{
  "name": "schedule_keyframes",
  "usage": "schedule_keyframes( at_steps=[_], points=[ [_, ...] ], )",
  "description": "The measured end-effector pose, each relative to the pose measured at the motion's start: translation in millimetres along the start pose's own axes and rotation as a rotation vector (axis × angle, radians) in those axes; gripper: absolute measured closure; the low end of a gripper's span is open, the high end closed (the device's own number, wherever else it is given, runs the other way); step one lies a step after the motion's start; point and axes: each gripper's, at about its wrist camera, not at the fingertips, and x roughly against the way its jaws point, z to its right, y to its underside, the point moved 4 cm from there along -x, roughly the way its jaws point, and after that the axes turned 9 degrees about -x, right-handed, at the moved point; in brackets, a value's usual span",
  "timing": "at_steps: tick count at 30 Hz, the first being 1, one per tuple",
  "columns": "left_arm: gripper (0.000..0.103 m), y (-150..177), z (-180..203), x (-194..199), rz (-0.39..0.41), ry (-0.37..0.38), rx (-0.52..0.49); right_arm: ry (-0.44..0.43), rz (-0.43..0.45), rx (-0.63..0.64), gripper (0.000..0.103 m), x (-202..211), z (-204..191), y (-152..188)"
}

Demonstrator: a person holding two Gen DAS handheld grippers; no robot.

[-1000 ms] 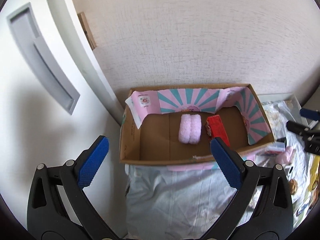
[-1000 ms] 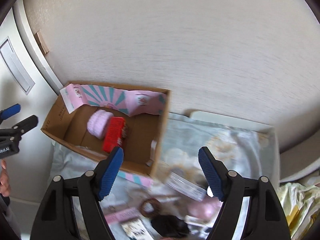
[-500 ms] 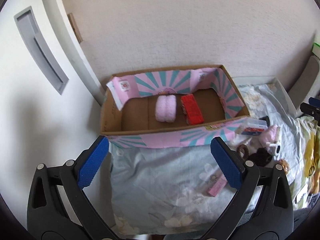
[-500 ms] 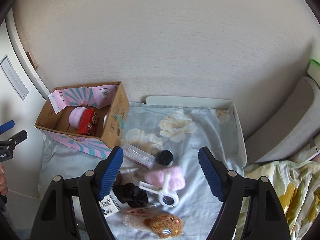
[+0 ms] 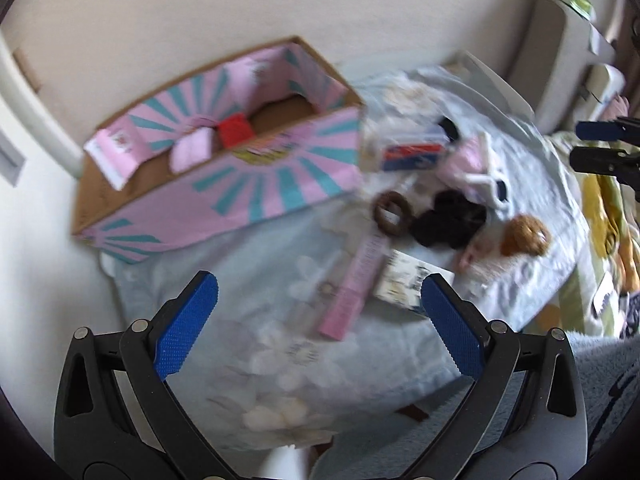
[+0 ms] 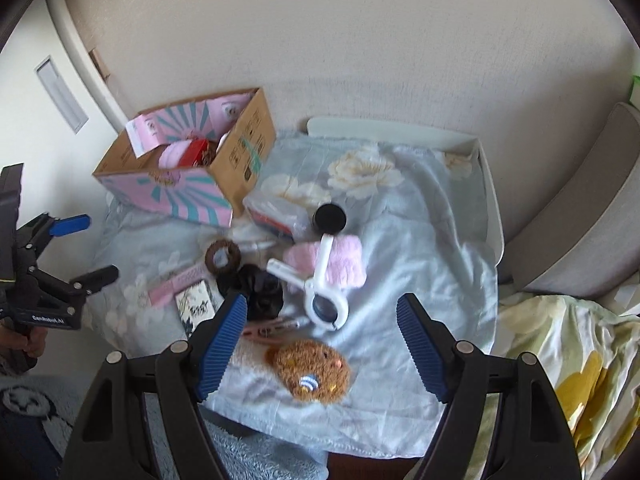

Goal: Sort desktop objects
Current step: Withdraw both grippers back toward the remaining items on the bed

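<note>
A home, most likely a bedroom — a small table (image 6: 490, 184) draped in a pale floral cloth (image 6: 420, 248) stands against a textured papered wall (image 6: 360, 40), with yellow-flowered bedding (image 6: 568, 344) to one side, a fluffy blue rug (image 6: 248, 460) below, and hair scrunchies (image 6: 256, 286) — personal clutter.

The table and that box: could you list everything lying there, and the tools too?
cardboard box: 1, brown with pink-teal paper, back left
fluffy roll: 1, pink, in box
red pack: 1, in box
round lid: 1, black, centre
scrunchies: brown, black
white clip: 1, on pink fluffy cloth
plush toy: 1, brown, front
floral cloth: 1, pale blue, covers table
left gripper: open
right gripper: open
</note>
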Motion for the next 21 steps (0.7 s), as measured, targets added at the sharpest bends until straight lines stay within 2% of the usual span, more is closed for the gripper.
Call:
schedule_keyframes(
  at_steps=[9,16,21],
  points=[
    [0.001,4,55,-31,-0.013,0.063,-0.143,-0.025,-0.06,0.112,0.029,-16,-6,29],
    [0.001,7,83,-50,0.008,0.011,-0.281,-0.033,-0.101,0.232,0.029,-31,-12,48],
    [0.001,9,95,-62,-0.009,-0.017,-0.355,-0.038,-0.135,0.285,0.029,-43,-14,58]
  ],
)
